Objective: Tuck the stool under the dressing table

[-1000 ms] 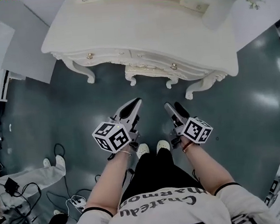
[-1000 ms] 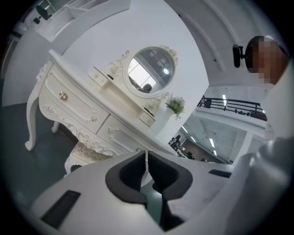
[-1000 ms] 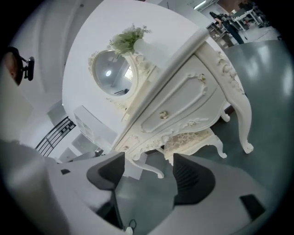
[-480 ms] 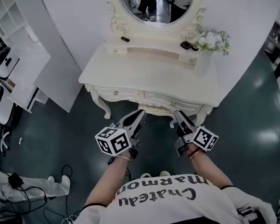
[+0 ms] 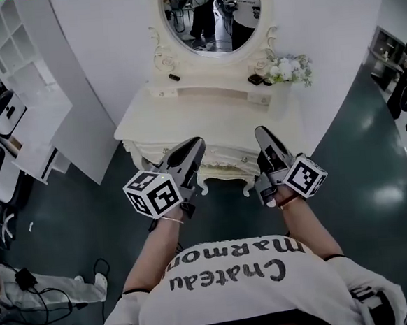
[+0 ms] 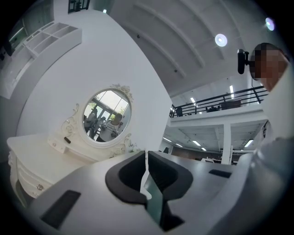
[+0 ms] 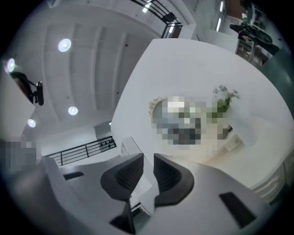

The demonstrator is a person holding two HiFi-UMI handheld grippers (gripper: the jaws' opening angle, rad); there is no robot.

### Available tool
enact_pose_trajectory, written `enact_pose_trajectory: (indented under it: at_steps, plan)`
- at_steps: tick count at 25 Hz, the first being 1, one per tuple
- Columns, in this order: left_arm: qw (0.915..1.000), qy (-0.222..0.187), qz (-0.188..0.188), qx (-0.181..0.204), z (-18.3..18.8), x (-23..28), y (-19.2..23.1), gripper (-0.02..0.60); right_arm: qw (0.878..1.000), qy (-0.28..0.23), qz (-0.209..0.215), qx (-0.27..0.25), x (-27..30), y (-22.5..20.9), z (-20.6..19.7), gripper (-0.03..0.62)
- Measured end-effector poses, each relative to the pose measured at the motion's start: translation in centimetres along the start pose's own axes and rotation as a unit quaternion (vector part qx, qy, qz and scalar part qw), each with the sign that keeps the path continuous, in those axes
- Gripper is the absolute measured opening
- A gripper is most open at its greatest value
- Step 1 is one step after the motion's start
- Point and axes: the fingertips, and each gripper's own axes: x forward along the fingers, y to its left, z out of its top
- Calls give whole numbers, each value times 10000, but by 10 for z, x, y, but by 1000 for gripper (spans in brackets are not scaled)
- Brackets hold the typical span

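Observation:
The cream dressing table (image 5: 207,116) with its oval mirror (image 5: 209,14) stands straight ahead. The matching stool (image 5: 221,169) sits under its front edge, only its carved front rail and two legs showing. Both grippers are held up in the air in front of the table, touching nothing. My left gripper (image 5: 195,143) is shut and empty; its pads meet in the left gripper view (image 6: 146,153). My right gripper (image 5: 260,130) is closing, and in the right gripper view (image 7: 148,158) a narrow gap remains with nothing in it.
A vase of flowers (image 5: 284,68) and small dark items (image 5: 174,77) stand on the table's back shelf. A white shelf unit (image 5: 17,110) stands at the left. A seated person's legs (image 5: 52,286) and cables lie on the dark floor at lower left.
Both grippers have risen from near the floor to table height, and the head view has tilted up to take in the mirror. The right gripper's fingers have drawn together. The stool stays under the table.

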Motion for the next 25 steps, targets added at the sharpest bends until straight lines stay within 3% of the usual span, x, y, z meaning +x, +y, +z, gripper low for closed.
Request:
enact_pose_trajectory:
  at_steps: [3,6,12,16,21,25]
  plan:
    - [9995,16,93,298,12,1,-5,37,9973,89,70,-730,8,22,17,80]
    - [9979,60,334,547,12,-1,1,37,9864,398,-159,-1587,12,34,16,80]
    - [9913,382,757,1003,-1,-5,18,36,9396,1132,-592,-3175,17,41,-7,80]
    - [9909,470,696,1054,-10,-5,15,36,9249,1403,-860,-3429,11,33,-16,75]
    - [9922,500,614,962,-18,-3,13,36,9303,1428,-1023,-3220,6,22,-15,67]
    - [9928,516,567,918,-22,4,13,36,9272,1472,-1048,-3281,5,15,-16,66]
